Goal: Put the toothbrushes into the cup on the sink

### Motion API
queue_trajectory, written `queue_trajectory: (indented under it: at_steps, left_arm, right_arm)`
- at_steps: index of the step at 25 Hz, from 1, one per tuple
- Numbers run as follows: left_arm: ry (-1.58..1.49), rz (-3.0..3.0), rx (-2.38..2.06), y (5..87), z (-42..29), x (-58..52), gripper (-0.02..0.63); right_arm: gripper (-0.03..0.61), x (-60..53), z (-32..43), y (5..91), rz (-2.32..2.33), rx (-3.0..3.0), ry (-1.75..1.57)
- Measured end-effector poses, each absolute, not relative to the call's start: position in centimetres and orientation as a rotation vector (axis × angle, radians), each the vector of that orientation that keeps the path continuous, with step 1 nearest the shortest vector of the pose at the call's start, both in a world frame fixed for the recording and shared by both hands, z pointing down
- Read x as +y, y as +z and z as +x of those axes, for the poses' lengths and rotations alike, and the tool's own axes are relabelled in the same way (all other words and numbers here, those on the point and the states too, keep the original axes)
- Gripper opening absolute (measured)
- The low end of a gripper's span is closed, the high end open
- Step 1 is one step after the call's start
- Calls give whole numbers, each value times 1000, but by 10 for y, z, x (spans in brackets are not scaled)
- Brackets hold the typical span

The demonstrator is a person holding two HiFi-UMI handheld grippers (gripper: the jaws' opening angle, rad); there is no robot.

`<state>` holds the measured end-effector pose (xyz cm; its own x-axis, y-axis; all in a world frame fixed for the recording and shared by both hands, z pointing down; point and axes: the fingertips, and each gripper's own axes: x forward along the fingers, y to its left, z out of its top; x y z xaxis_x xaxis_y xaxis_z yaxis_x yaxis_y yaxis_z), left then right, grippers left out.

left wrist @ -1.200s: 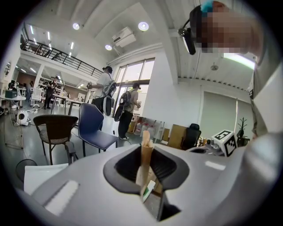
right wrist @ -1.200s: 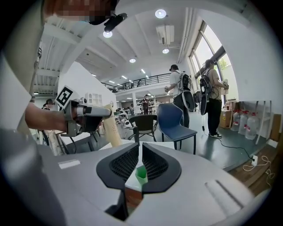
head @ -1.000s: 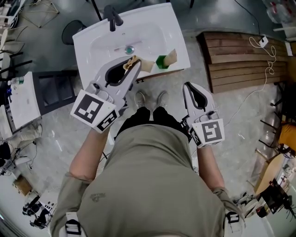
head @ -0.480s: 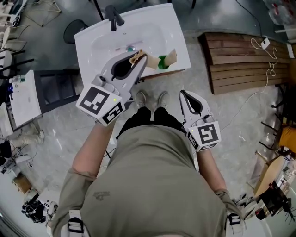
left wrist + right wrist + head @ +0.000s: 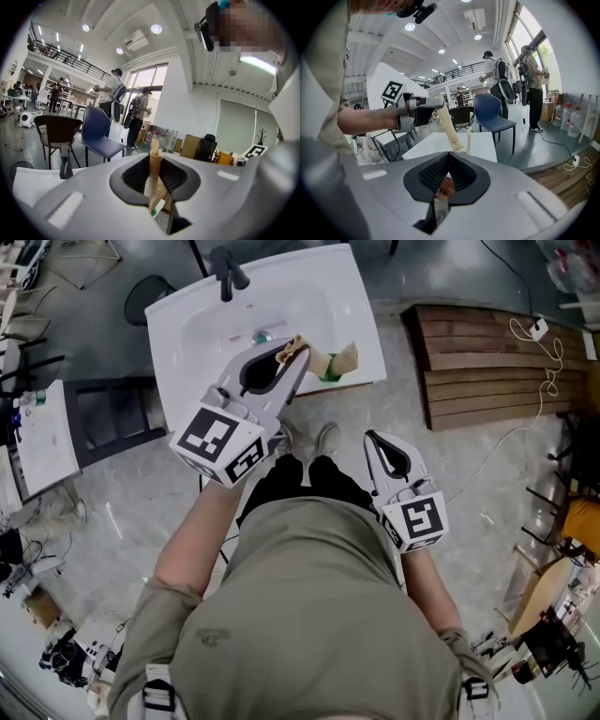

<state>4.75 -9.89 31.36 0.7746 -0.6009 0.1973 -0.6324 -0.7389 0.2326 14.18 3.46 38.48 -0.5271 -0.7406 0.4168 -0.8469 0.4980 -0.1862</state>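
Cup is mostly hidden in the head view. I only get a sliver of green on the front rim of the sink, behind the left gripper. The right gripper view doesn't show the cup at all, as the gripper's own body blocks it. I can't tell how deep anything sits in it.

First toothbrush, in a beige paper sleeve, stands tilted out of the cup. The left jaws are clamped on the second toothbrush, also sleeved, held roughly upright over the sink just beside the first. Its lower end is down by the green, but I can't tell if it's inside the rim. There's a green speck under the sleeve in the left gripper view, either cup or print, unclear.

Right gripper hangs well clear of the sink, over the floor. Its jaws are closed together with nothing in them.
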Motion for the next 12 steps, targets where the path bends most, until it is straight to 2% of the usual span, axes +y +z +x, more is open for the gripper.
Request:
queue_trajectory:
  at_steps: [12]
  left_arm:
    - [199, 2630, -990, 347, 52, -111, 49]
  right_arm:
    - [11, 33, 151, 400, 1310, -2432, 576]
